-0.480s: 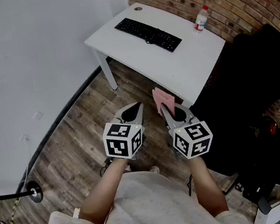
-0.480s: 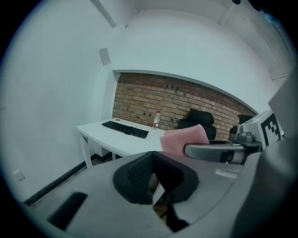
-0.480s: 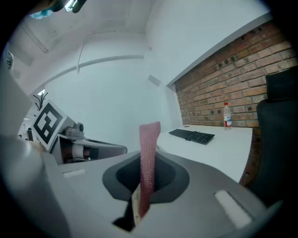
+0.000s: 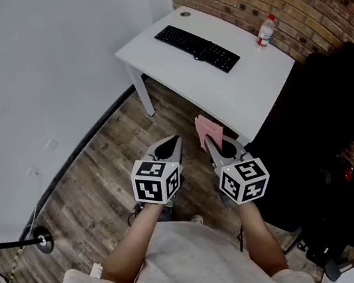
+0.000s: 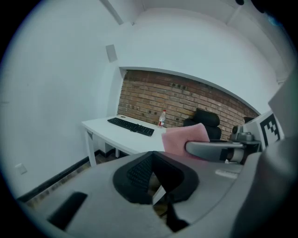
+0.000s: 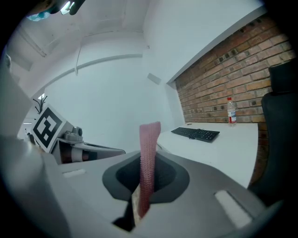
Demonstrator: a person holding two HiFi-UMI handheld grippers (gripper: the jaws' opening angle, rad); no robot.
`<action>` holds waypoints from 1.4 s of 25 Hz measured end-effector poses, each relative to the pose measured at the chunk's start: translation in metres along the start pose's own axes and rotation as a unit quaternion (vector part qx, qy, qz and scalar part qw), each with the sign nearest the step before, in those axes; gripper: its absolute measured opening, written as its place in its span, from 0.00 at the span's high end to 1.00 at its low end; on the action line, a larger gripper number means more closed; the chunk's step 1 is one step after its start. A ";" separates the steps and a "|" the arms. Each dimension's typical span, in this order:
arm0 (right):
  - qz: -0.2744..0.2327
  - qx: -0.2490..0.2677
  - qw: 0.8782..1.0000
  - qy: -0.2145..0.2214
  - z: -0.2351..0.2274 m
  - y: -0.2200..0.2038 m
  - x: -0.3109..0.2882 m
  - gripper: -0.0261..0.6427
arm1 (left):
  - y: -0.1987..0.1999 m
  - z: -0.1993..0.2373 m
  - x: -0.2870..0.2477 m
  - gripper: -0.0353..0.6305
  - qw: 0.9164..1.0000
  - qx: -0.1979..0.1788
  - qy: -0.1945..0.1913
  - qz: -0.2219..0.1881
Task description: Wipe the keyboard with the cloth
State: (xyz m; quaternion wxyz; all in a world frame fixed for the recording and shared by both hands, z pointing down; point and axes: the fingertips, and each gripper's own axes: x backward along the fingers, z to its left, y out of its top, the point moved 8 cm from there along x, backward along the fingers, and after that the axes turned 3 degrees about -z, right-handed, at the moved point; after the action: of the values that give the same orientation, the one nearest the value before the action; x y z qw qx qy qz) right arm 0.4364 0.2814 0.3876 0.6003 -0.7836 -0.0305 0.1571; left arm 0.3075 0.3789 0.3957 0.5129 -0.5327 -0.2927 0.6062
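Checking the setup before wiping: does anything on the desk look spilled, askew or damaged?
Nothing stands out. The keyboard lies flat on the white desk, the bottle stands upright, and the pink cloth is clamped in the right hand-held gripper.

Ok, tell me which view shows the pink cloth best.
The right gripper view: the cloth stands large and central, edge-on, clamped in the right gripper. The left gripper view shows its broad face, partly behind a jaw. The head view shows only a small pink patch.
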 end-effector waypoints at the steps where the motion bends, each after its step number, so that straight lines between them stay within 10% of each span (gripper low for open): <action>1: 0.002 -0.001 1.000 0.002 0.000 0.000 -0.006 0.93 | 0.002 0.005 -0.002 0.96 1.000 0.001 0.001 0.000; 35: 0.028 -0.016 0.998 -0.061 0.016 0.080 -0.293 0.93 | 0.123 0.265 -0.108 0.96 0.997 0.005 -0.079 0.001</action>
State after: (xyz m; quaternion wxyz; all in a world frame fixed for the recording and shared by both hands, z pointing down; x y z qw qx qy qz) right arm 0.1429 0.2046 0.3693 0.5799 -0.7827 -0.0482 0.2208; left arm 0.0086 0.2921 0.3914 0.4904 -0.4809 -0.3286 0.6482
